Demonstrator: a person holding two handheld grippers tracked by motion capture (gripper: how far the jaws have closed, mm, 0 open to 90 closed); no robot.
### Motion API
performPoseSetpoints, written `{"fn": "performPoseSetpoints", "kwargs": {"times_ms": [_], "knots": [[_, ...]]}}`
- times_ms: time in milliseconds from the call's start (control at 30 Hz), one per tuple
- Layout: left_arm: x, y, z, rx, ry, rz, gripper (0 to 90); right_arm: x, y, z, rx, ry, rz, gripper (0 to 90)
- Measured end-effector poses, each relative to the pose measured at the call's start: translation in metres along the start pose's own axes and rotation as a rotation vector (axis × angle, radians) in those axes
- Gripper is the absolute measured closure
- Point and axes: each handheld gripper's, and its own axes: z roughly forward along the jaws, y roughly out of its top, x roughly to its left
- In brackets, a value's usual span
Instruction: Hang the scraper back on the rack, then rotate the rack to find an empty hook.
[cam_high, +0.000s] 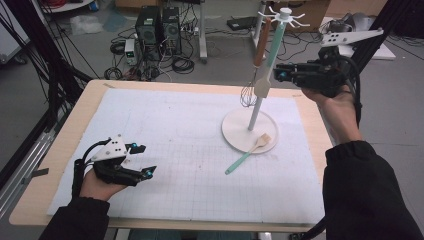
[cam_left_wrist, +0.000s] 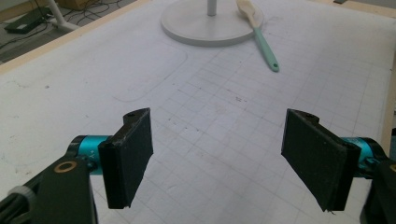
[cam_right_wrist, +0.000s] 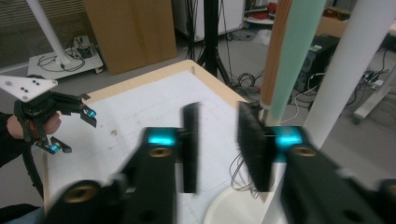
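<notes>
While the right hand-held gripper (cam_high: 279, 74) hangs beside the green spatula (cam_high: 267, 70) on the rack (cam_high: 250, 131), its jaws stand a little apart with nothing between them. Over the desk (cam_high: 60, 150), the left hand-held gripper (cam_high: 144, 160) is spread wide and empty.

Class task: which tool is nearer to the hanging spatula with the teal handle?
Right. The right tool is beside the spatula; the left tool sits far across the mat.

Matt spatula (cam_high: 270, 57); wooden-handled whisk (cam_high: 257, 62)

Black sleeves, blk grippers (cam_high: 141, 160) w/ teal accents
</notes>
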Motion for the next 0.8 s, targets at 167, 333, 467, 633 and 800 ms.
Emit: {"fn": "performPoseSetpoints", "kwargs": {"times_ms": [167, 333, 467, 633, 800], "knots": [[0.0, 0.0, 0.0, -0.004, 0.003, 0.0, 25.0, 0.0, 0.015, -0.008, -0.014, -0.008, -0.017, 89.1], [0.001, 0.0, -0.001, -0.008, 0.003, -0.003, 25.0, -0.004, 0.029, -0.015, -0.024, -0.02, -0.011, 89.1], [0.001, 0.0, -0.001, -0.005, -0.001, -0.003, 25.0, -0.007, 0.038, -0.021, -0.045, -0.033, -0.013, 89.1], [0.001, 0.0, -0.001, -0.012, 0.0, -0.004, 25.0, -0.011, 0.048, -0.025, -0.057, -0.045, -0.015, 89.2], [0.002, 0.0, -0.001, -0.012, -0.003, -0.001, 25.0, -0.015, 0.054, -0.026, -0.065, -0.054, -0.015, 89.3]]}}
